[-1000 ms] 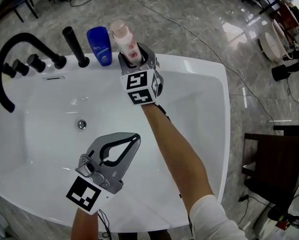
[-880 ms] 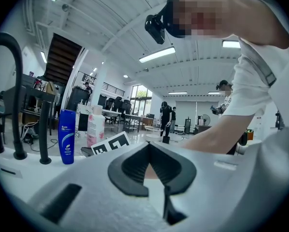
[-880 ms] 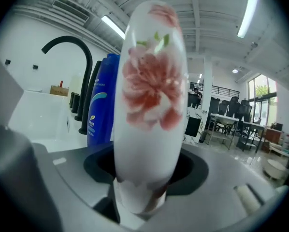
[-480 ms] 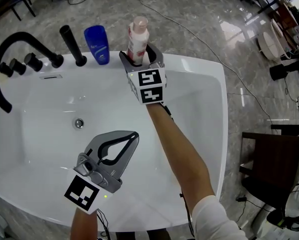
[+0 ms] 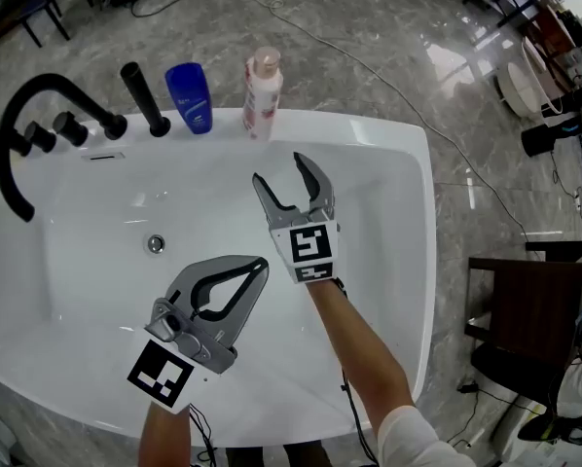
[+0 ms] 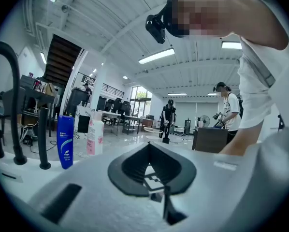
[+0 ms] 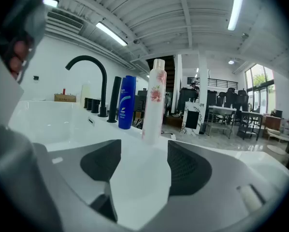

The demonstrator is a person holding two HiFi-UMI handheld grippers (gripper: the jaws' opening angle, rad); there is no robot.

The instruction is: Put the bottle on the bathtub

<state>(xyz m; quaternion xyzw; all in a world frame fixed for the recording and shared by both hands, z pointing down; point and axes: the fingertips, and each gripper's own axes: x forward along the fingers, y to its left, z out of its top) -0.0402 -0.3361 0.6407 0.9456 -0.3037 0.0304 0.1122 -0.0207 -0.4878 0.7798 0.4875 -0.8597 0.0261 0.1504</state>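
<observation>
Pink-and-white bottle (image 5: 262, 93) stands upright on the far rim of the bathtub (image 5: 379, 134), just right of a blue bottle (image 5: 191, 95) and apart from it. Further left along that rim are a black lever (image 5: 143, 97) and the curved black faucet (image 5: 18, 129). The right tool (image 5: 279, 170) is released: its jaws have just been opening and stand wide with nothing between them. It sits over the white basin on the near side of the bottle, clear of it (the right gripper view shows the bottle (image 7: 155, 100) beyond the spread jaws, untouched). The left tool (image 5: 260, 266) is clenched and empty, its tips meeting. It hangs over the near part of the basin, right of the drain (image 5: 156, 244). In the left gripper view the bottle (image 6: 95, 137) shows far off to the left on the rim.
</observation>
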